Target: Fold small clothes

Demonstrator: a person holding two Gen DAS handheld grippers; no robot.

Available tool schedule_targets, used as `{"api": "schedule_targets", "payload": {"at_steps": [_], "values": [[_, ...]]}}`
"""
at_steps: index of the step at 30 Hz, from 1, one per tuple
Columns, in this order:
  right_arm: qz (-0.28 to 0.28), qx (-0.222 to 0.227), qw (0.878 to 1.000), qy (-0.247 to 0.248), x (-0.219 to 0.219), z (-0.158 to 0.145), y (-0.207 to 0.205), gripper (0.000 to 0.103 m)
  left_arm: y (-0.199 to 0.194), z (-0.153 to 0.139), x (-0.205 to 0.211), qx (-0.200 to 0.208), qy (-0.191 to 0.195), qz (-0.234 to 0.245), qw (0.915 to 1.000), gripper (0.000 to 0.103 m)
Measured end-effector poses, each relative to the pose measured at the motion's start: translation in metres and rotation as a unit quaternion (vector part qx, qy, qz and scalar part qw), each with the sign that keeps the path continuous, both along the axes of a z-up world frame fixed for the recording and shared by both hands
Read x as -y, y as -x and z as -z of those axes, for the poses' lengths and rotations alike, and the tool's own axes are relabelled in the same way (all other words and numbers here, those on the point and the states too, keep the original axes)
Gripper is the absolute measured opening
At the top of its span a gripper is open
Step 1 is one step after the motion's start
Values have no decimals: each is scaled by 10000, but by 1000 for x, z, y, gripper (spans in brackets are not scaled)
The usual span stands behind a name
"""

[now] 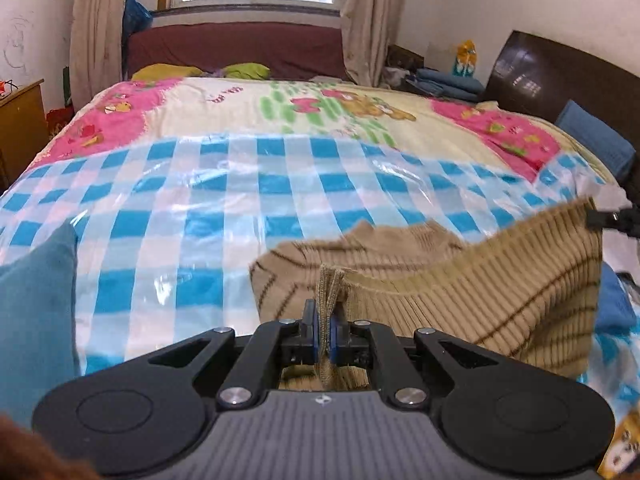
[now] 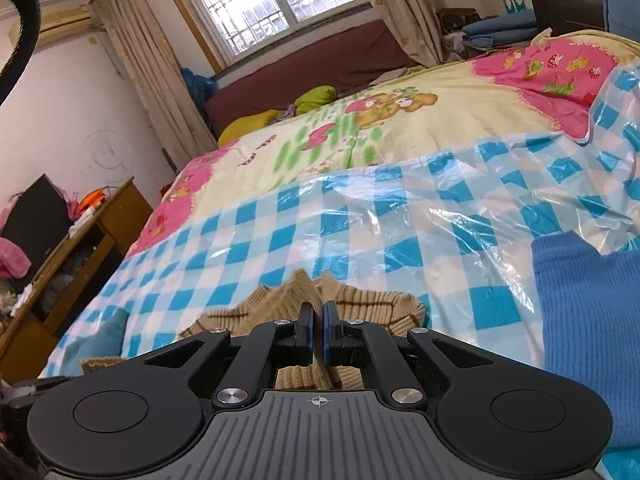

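Left wrist view has the left gripper [image 1: 325, 322] pinching a bunched edge of the tan striped sweater [image 1: 460, 280] at the bottom middle of the frame, and the knit stretches off to the right edge, where the tip of the right gripper [image 1: 604, 218] grips the far corner. So the sweater is lifted and held between the 2 grippers over the blue checked plastic sheet [image 1: 200, 208], sagging in the middle with part of it dragging on the sheet. Folding-wise I'd say this is early: no crease or fold shows on this piece, it's just being spread or carried, and the laying flat plus the actual folds are all left. Right wrist view shows the right gripper's pads squeezed on the tan knit at the bottom middle, with ribbed fabric bunching just ahead of them. That view also picks up a blue knit garment [image 2: 592, 320] lying on the sheet at the right side, looks like another piece waiting, and it's only a sliver in the left view. A teal cloth [image 1: 36, 300] fills the lower left of the left view.
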State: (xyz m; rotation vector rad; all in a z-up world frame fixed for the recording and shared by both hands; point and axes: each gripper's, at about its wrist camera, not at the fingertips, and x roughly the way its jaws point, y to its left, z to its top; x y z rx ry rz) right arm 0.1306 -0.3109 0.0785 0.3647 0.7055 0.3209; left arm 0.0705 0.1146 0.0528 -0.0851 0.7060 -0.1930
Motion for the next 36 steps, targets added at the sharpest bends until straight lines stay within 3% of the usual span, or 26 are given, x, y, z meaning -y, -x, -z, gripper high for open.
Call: {"api": "schedule_targets", "payload": {"at_steps": [6, 14, 28, 36], "values": [[104, -41, 9998, 175, -4, 9, -23, 3, -45, 2, -6, 145, -112, -184, 9997, 12], [258, -431, 9980, 376, -14, 51, -67, 3, -100, 38, -4, -180, -234, -250, 9993, 12], [589, -1006, 9922, 444, -1, 111, -96, 3, -133, 78, -10, -613, -201, -433, 9970, 12], [735, -982, 9921, 264, -1, 117, -111, 2, -147, 87, -16, -686, -171, -597, 9957, 12]]}}
